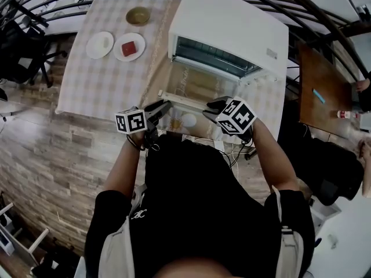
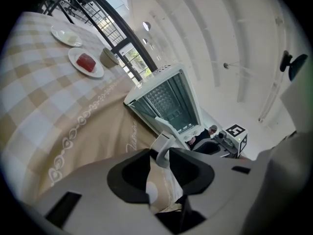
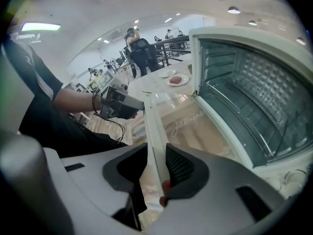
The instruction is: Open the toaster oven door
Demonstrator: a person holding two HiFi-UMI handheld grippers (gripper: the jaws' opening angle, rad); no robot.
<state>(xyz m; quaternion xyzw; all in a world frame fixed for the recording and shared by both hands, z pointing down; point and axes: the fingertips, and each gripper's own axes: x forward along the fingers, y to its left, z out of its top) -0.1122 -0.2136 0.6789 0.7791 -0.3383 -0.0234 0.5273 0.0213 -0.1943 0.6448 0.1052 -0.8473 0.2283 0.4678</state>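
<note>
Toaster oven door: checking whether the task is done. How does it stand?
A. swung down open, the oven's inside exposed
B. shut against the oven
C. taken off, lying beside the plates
A: the toaster oven door lies swung down before the toaster oven, whose inside shows in the right gripper view.

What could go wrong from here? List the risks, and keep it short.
1. The door lies open, about level. More downward push from the left tongs and right tongs on its handle might strain the hinges or tip the toaster oven forward.
2. The left tongs grip only the handle's end post, near their tips, so they could slip off.
</note>
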